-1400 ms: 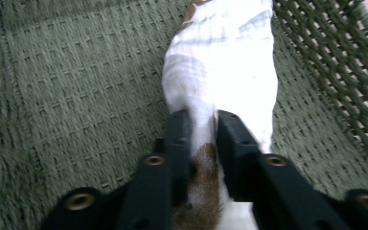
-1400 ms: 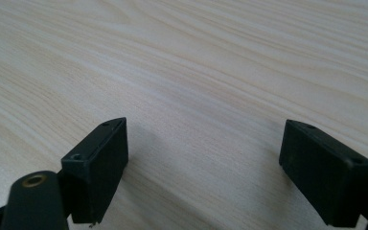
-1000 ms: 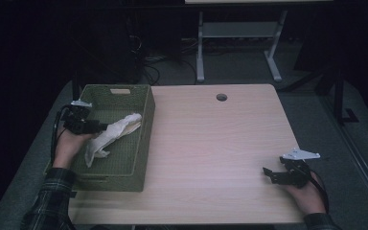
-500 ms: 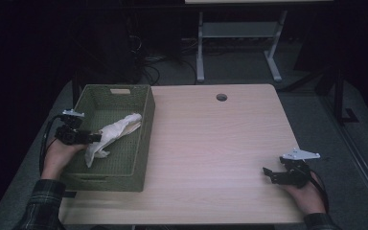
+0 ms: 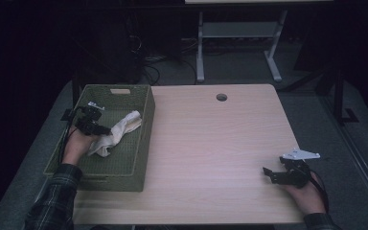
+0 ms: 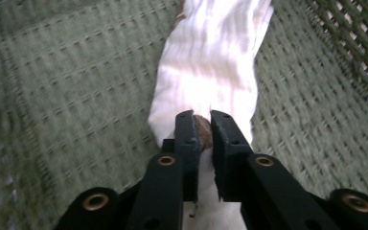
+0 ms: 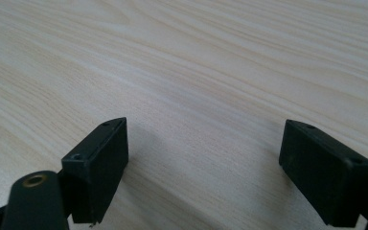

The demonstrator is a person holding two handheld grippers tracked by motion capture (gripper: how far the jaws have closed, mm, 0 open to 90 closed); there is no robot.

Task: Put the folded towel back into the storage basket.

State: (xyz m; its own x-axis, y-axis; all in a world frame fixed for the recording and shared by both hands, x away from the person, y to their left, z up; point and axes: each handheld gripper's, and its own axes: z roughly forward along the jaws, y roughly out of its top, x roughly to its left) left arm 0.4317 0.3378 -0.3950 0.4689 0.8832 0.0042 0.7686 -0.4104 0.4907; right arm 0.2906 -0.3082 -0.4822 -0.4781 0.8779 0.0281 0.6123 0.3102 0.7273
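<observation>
Jaws first: the left gripper (image 6: 202, 125) has its two black jaws drawn nearly together with a fold of the white cloth (image 6: 211, 72) nipped between them, a small brownish patch of the fabric showing in the narrow slot. Beyond the tips the cloth runs away in a long creased band across the woven floor of the green basket (image 6: 52, 96), and a little of it trails back beneath the jaws too. From above, that left gripper (image 5: 97, 128) sits inside the basket (image 5: 146, 139) near its left wall, with the cloth (image 5: 117, 135) stretching off from the tips toward the basket's far right side, lying slack on the bottom. Far off to the right, the right gripper (image 7: 203, 167) rests with its jaws spread wide over bare wooden table (image 7: 220, 57), nothing between them; in the high view it (image 5: 273, 175) lies close to the table's near right corner. By my reading, the step in hand is the pick-up: the cloth is caught but not yet lifted clear. The next move seems to call for a steady raise high enough that the trailing end clears the basket wall without snagging the weave, while the pinch holds on that thin fold.
</observation>
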